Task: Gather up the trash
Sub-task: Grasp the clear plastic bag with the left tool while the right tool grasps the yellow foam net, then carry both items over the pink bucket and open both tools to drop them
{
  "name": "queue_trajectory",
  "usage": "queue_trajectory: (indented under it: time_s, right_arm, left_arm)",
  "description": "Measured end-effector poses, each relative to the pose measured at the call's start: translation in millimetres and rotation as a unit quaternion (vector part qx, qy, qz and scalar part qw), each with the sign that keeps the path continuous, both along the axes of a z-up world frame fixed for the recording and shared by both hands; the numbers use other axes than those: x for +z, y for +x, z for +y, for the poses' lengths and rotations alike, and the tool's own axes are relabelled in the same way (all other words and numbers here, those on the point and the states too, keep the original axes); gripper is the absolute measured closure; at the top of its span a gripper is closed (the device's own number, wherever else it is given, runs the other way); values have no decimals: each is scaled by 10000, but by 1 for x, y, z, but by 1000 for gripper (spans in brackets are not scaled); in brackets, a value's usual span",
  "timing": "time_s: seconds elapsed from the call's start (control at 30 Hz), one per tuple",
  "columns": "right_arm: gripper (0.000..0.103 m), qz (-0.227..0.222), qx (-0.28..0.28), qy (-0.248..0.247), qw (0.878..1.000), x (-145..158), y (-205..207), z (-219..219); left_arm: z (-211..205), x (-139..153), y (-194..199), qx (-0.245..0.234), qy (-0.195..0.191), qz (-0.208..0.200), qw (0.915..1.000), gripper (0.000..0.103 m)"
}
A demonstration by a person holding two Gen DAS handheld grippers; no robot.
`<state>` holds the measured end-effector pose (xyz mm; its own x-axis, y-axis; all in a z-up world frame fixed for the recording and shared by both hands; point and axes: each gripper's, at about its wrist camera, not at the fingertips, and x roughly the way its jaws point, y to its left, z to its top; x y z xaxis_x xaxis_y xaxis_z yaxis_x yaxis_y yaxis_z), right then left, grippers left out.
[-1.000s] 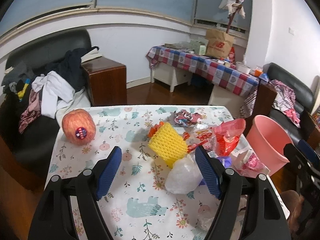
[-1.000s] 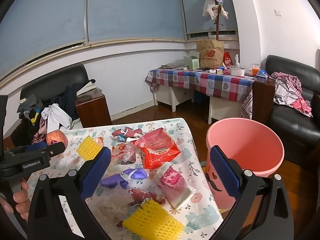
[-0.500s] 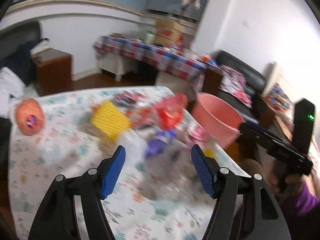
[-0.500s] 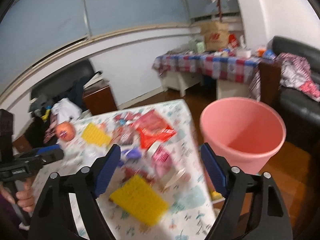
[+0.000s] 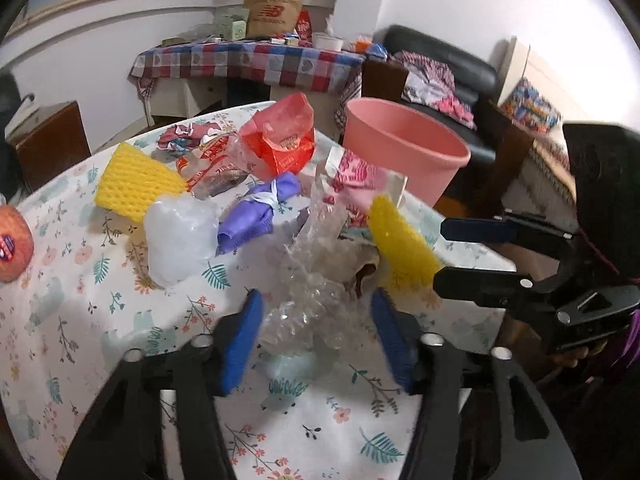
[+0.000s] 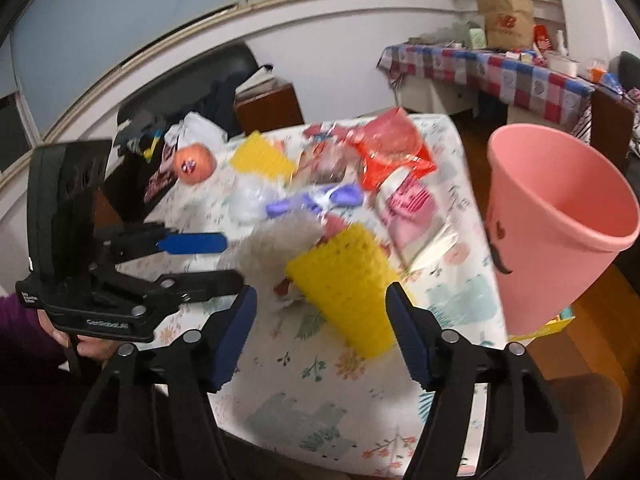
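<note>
Left tongs (image 5: 316, 340): about half open and closing, blue pads either side of crumpled clear plastic wrap (image 5: 316, 280), no visible pad contact. Wrap on the floral surface (image 5: 80, 320), well to the near left of the pink bucket (image 5: 404, 148). Right tongs (image 6: 320, 340): about half open and closing, straddling the near yellow foam net (image 6: 344, 284), pads apart from it. Net on the surface, left of the bucket and nearer. Remaining trash between net and far edge: purple wrapper (image 6: 316, 200), red bag (image 6: 388, 152), second yellow net (image 6: 262, 158). Apple (image 6: 195, 162) at far left.
</note>
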<state>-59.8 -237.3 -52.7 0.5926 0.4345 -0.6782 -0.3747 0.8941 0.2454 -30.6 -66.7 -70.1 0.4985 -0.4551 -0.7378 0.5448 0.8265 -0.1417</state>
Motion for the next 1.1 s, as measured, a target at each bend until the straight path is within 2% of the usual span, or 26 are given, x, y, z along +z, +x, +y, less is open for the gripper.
queue_trajectory:
  time_s: [0.1,0.17,0.23,0.3,0.5,0.83,1.1]
  right_arm:
    - [44,114,48,-80,9999,-7,2,4]
    - [49,197,38,-151,9997,-13,4,5]
    - [59,273,16,-252,9993,-19,6,6]
    - [75,334,-30,-272,9991,-23,8,3]
    - [92,286,-95,3,9995,-18,8,-9]
    - [93,-149,-139,597,9980,12,4,-29]
    - [93,-687,-740,791,9917,38,14,-75]
  left_arm:
    - [0,-3,1,-18,20,56,10000,70]
    - [3,-3,1,-25,-46,91,9999,73]
    - [4,-3,0,-53,-109,116,9999,80]
    - [5,-1,-2,-74,-108,77,9999,84]
    - [9,7,-6,-61,-184,38,9998,91]
    - [21,39,-10,156,-559,-276,9979,91]
    - [-6,72,5,8,-958,-541,9939,91]
